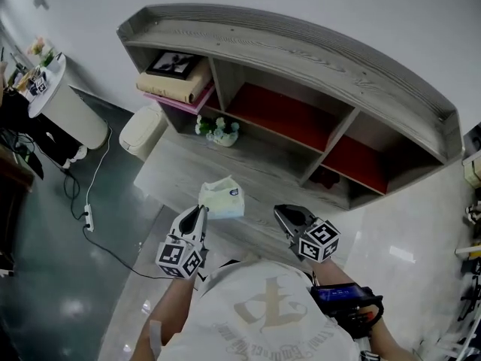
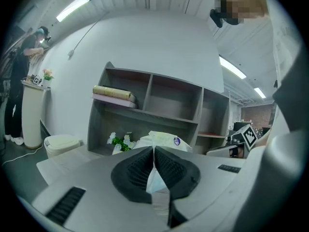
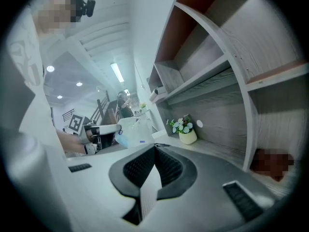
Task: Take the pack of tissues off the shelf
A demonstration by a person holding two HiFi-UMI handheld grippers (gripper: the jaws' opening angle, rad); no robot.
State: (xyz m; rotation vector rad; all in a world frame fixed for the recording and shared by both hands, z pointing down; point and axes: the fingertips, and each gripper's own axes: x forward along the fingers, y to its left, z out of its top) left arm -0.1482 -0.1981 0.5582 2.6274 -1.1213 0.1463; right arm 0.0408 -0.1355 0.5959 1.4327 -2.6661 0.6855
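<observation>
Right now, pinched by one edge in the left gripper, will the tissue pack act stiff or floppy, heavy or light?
Probably soft: the tissue pack looks crumpled, its wrapper folding between the jaws of the left gripper. Likely light, since an edge pinch seems to hold it. Its film may slip.

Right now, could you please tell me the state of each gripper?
Left gripper: shut on the tissue pack.
Right gripper: shut, holding nothing.

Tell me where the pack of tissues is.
Head view, centre-left: the pack of tissues is pinched in the left hand-held gripper, in front of the flower pot.
</observation>
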